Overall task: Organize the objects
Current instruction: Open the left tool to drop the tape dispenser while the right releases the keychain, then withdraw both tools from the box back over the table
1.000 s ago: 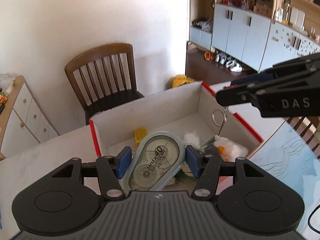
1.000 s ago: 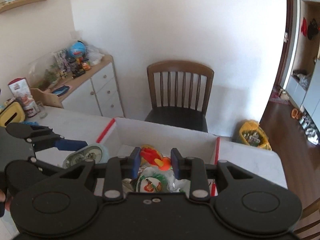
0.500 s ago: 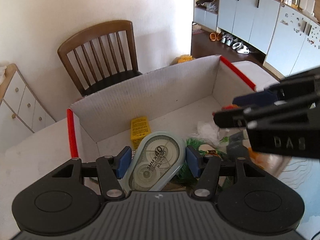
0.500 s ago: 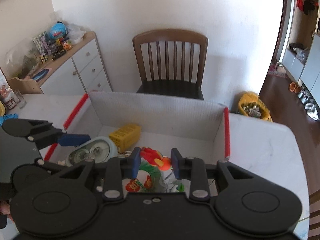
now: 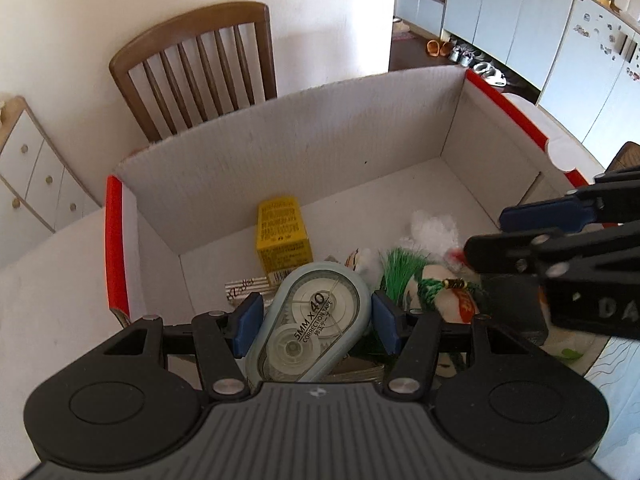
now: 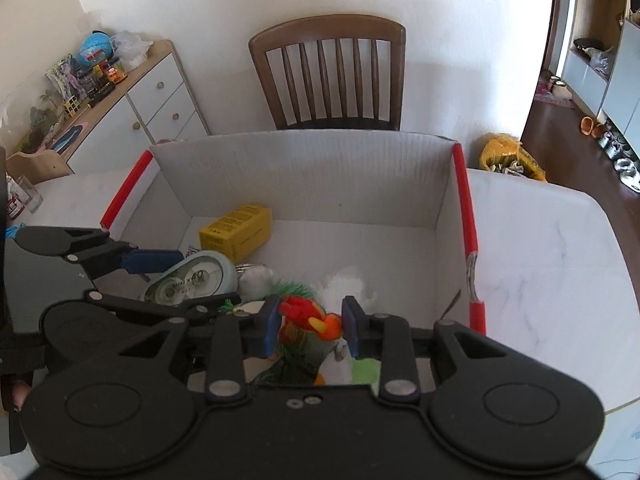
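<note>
Both grippers hang over the near part of the white cardboard box (image 5: 304,160) with red edge strips, each carrying an item. The left gripper (image 5: 314,322) has its blue pads closed on the flanks of the correction tape dispenser (image 5: 310,322), which sits tilted between them above the litter at the near left of the box. The right gripper (image 6: 308,326) is clamped on a red and orange soft toy (image 6: 310,320), held over the near middle. Below them lie a yellow carton (image 5: 282,232) toward the far left, white fluff (image 5: 434,228) and a green-tufted toy (image 5: 402,266). Judgement: the step in hand is depositing both items. The bare floor at the far right offers the cleaner landing. Lower each item close to the floor before parting the pads, keep the grippers from crossing, and lift straight up afterwards.
</note>
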